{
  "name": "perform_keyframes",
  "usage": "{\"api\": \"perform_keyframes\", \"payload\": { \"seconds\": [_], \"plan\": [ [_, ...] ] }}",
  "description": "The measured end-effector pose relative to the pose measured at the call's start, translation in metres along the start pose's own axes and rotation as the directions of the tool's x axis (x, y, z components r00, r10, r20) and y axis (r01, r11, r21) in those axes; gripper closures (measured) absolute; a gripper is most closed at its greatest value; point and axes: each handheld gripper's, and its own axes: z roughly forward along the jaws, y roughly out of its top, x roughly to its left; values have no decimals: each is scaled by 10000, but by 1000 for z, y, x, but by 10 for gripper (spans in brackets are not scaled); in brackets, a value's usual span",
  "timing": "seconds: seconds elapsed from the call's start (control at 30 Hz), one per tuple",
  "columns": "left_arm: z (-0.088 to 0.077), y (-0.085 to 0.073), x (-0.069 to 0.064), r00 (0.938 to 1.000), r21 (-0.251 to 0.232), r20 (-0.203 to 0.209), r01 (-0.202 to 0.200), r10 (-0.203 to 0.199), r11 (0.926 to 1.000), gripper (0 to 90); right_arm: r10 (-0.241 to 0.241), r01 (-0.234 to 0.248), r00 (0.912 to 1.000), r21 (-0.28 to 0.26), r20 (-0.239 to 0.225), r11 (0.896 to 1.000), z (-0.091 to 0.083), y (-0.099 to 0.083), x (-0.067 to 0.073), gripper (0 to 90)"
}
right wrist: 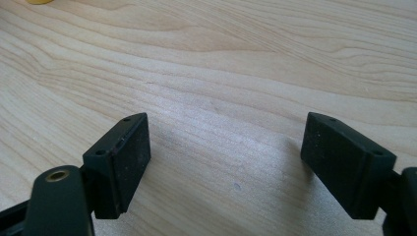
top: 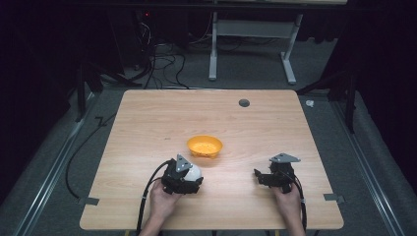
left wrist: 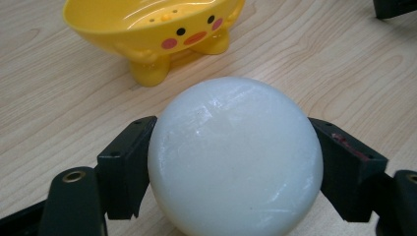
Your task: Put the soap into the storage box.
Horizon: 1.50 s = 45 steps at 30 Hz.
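1. Left gripper (top: 189,178) is clamped on a white ball (top: 193,172), one jaw on each side of it. In the left gripper view the ball (left wrist: 235,156) sits squarely between the two black pads (left wrist: 129,164), touching both, and it's so close to the camera that it hides most of the wood under it.

2. Can't tell from any view whether the ball is resting on the table (top: 147,128) or lifted just off it.

3. From the ball, the yellow bowl (top: 204,146) is at about 1 o'clock and near, but not touching. It stands upright near the middle of the table. Up close it turns out to be a duck-faced bowl (left wrist: 147,29) with two black dot eyes, pink cheeks, an orange beak and stubby little feet.

4. Right gripper (top: 265,177) is over at 3 o'clock from the left one, well apart from it, low over bare wood. Its jaws are spread wide with nothing between them. In the right gripper view you just see wood grain between the pads (right wrist: 120,162).

5. A person's hand (top: 164,199) holds the left gripper from the near edge, with a black cable (top: 147,191) trailing back past the wrist. The other hand (top: 287,196) holds the right one.

6. Small dark round spot (top: 244,103) sits at 12 o'clock near the table's far edge, well clear of everything.
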Motion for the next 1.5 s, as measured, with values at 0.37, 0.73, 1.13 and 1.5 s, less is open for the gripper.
{"api": "perform_keyframes", "payload": {
  "seconds": [0.37, 0.73, 1.13, 1.5],
  "plan": [
    [-2, 13, 0, 10000, -206, 21, -38, 39, 9998, 240, -3, 3, 10000, -5, -8, 10000, 0, 0, 0, 198],
    [-3, 26, 1, 9995, -416, 227, -196, 205, 9989, 240, -13, 13, 10000, -3, -5, 10000, 0, 0, 0, 198],
    [-2, 38, 7, 9989, -461, 404, -226, 244, 9987, 240, 3, -3, 10000, -2, -8, 10000, 0, 0, 0, 198],
    [0, 50, 13, 9985, -625, 537, -104, 137, 9980, 240, 5, -5, 10000, -4, -8, 10000, 0, 0, 0, 198]
  ]
}}
